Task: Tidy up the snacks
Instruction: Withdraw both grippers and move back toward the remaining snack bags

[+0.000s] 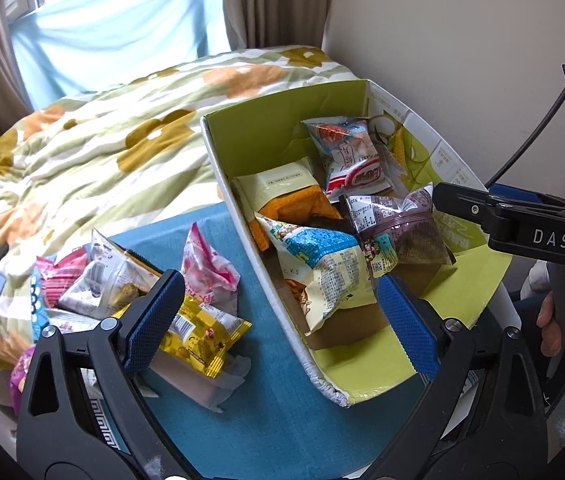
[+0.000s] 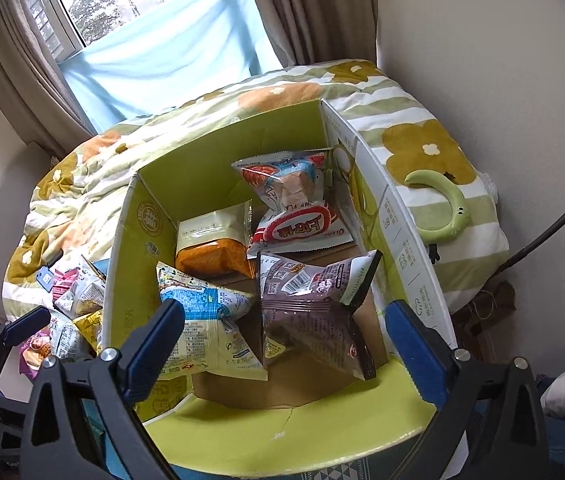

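A green cardboard box [image 1: 258, 112] [image 2: 218, 148] holds several snack bags: a red-and-white bag [image 1: 346, 156] [image 2: 302, 208], an orange bag [image 1: 286, 196] [image 2: 214, 248], a blue-and-cream bag [image 1: 322, 268] [image 2: 210, 320] and a brown bag [image 1: 398, 228] [image 2: 310, 308]. A pile of loose bags lies left of the box, with a yellow bag [image 1: 202, 332] and a pink bag [image 1: 206, 268]. My left gripper [image 1: 282, 320] is open and empty, straddling the box's left wall. My right gripper [image 2: 286, 336] is open and empty above the box's near end; it also shows in the left wrist view [image 1: 522, 216].
The box and pile sit on a blue cloth [image 1: 266, 408] beside a bed with a flowered quilt [image 1: 94, 148]. A green neck fan [image 2: 442, 208] lies on the quilt right of the box. A wall is close on the right.
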{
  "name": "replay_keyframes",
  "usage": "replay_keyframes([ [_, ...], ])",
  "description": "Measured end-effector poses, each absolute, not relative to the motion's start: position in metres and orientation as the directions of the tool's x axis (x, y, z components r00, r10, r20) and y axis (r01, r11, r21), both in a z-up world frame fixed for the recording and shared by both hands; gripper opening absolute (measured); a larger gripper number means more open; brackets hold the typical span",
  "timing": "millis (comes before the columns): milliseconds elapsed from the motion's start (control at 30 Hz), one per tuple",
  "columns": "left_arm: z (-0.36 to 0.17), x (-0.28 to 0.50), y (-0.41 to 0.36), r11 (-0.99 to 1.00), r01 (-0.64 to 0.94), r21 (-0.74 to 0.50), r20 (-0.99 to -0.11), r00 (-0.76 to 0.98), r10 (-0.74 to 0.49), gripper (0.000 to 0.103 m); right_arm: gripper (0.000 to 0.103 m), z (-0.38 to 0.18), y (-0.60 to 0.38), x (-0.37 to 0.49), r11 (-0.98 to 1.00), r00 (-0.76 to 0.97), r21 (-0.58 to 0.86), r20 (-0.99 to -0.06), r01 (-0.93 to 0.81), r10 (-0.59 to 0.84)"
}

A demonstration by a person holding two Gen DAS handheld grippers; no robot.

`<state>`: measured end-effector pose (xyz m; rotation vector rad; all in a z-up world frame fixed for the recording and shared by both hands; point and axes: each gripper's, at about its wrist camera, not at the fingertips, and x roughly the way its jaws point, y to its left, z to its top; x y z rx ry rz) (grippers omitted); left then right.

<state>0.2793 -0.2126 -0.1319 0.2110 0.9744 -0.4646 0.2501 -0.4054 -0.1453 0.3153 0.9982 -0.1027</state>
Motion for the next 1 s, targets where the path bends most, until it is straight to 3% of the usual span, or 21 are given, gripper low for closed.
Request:
replay_keyframes([
  [533, -0.075, 0.205, -0.166, 0.921, 0.388, -0.020, -0.739, 0.615, -0.275, 0.097, 0.100, -0.074, -0.370, 0.183, 0.971, 0.642, 0.163, -0.767, 0.178, 0.011],
  [1000, -0.058, 0.102, -0.076, 0.983, 0.184, 0.025, -0.707, 0.698, -0.113, 0.097, 0.100, -0.050, -0.302, 0.109, 0.988, 0.709, 0.153, -0.699, 0.016, 0.097],
])
